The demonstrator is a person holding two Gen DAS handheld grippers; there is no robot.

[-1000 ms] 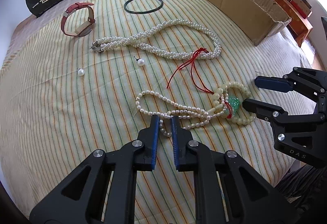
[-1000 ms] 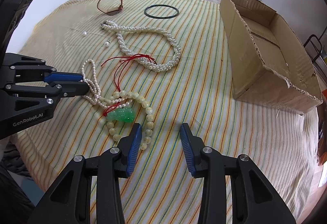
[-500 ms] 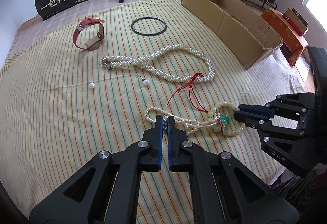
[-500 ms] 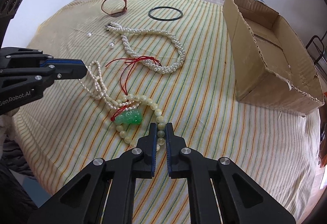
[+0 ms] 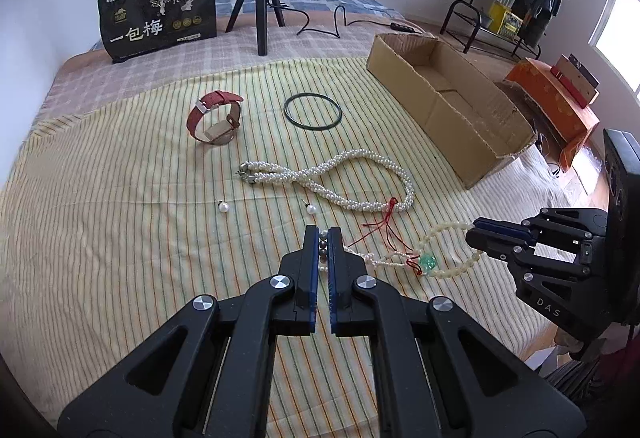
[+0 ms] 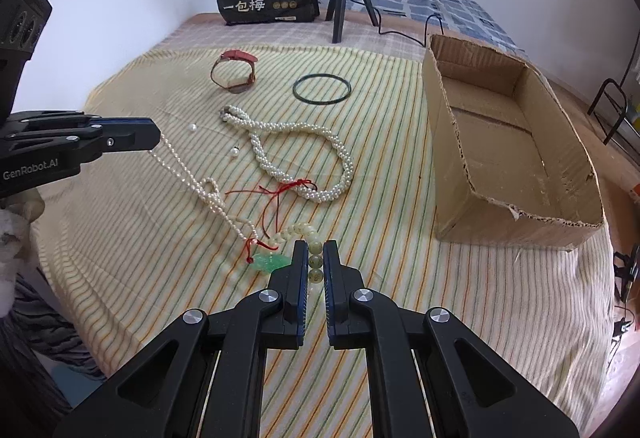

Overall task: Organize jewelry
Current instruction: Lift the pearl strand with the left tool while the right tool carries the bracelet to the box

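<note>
The left gripper is pinching the thin pearl strand between its blue pads, and the pearls are showing in the narrow gap of the closed jaws. The right gripper is clamping the bracelet of larger cream beads; three beads are sitting between its jaws. Both pieces are tangled together, so the thin strand is stretching in a straight line from the left gripper to the bracelet near the right one. The green pendant on its red cord is lying just left of the right gripper's fingertips, touching the striped cloth.

Beyond both grippers, the twisted pearl necklace is resting on the cloth, and the end of the red cord is lying on it. Two single pearl earrings are lying just ahead of the left gripper. Farther away, the red-strapped watch and the dark bangle are lying side by side, apart. The open cardboard box is standing to the right of the right gripper, well apart from the jewelry.
</note>
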